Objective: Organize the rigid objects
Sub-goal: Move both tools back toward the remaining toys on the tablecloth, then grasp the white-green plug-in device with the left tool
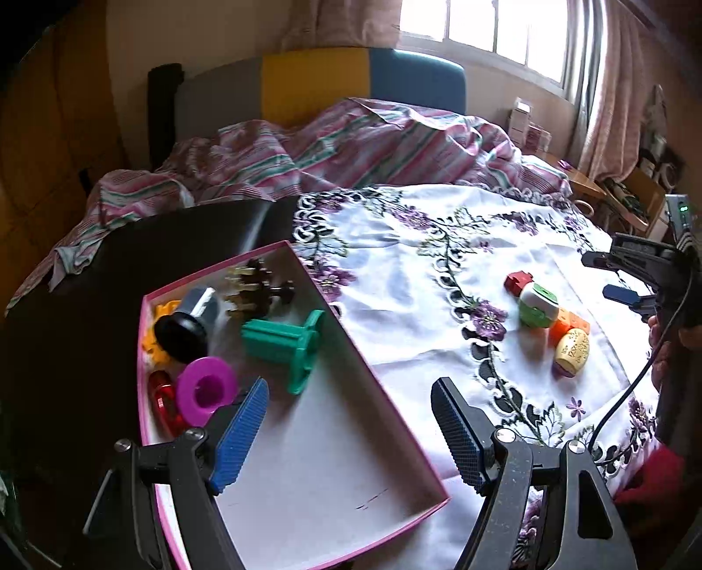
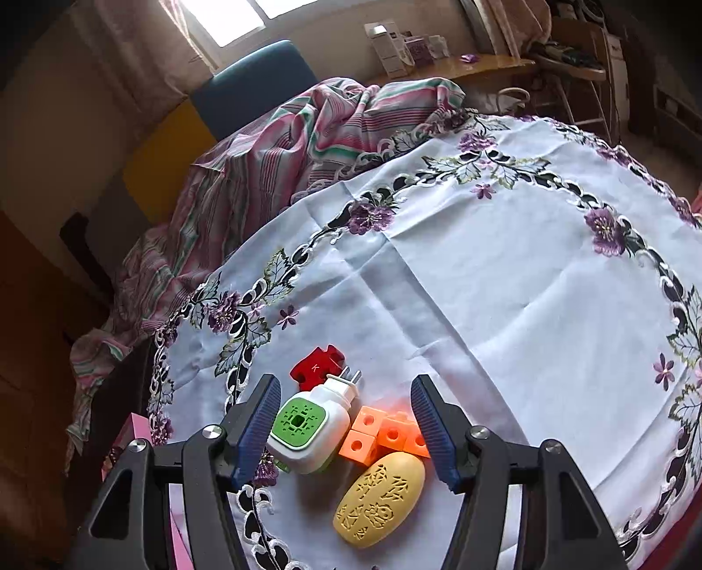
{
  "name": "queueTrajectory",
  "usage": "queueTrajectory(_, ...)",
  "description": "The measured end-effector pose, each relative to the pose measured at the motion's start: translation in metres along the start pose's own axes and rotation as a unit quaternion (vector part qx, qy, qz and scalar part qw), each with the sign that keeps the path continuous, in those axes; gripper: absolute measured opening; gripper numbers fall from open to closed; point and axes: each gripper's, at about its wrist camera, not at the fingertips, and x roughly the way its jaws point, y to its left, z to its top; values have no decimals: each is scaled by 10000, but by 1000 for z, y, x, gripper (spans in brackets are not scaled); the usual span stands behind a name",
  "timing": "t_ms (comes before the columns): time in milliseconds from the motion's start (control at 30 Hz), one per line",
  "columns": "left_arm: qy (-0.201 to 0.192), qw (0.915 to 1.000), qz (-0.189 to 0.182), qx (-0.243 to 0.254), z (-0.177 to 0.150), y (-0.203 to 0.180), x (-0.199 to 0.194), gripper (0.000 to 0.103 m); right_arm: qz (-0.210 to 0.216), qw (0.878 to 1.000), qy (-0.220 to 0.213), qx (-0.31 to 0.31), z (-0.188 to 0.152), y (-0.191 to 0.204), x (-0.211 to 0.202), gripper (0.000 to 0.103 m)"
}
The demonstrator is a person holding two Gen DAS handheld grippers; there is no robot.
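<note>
We see a white cloth [image 2: 504, 285] with purple flowers spread over the table. Behind the cloth lies a striped blanket [image 1: 333, 144] on a bed, and behind that a headboard [image 1: 316, 83] in grey, yellow and blue. A window [image 1: 487, 30] with pink curtains lets in bright light.

A pink box [image 1: 386, 394] sits at the left edge of the cloth, partly on a dark surface. At the far end of the box we see a green spool [image 1: 285, 342], a purple ring [image 1: 206, 388], a black and grey tube [image 1: 188, 324], a brown spiky piece [image 1: 254, 285], a yellow piece [image 1: 160, 313] and a red piece [image 1: 162, 401]. The near end of the box is bare.

On the cloth, to the right of the box, four things lie close together: a red block [image 2: 318, 366], a white and green plug [image 2: 313, 423], orange cubes [image 2: 379, 434] and a yellow oval [image 2: 379, 500]. The plug touches the red block and the cubes.

Our left gripper [image 1: 351, 434] hangs over the near end of the box with its fingers wide apart and holding nothing. Our right gripper [image 2: 346, 432] hangs over the plug and cubes, fingers wide apart too.
</note>
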Motion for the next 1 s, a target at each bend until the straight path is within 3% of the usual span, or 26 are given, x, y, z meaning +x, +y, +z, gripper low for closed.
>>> queueTrajectory(433, 423, 9966, -640, 296, 17, -44, 33, 77, -107, 9959, -83, 896, 6, -35, -5, 63)
queueTrajectory(833, 806, 9820, -1414, 960, 54, -127, 89, 79, 78, 9958, 70, 914, 5, -33, 0, 63)
queueTrajectory(1000, 817, 9792, -1465, 1142, 77, -160, 115, 85, 172, 9943, 96, 1046, 5, -37, 1, 63)
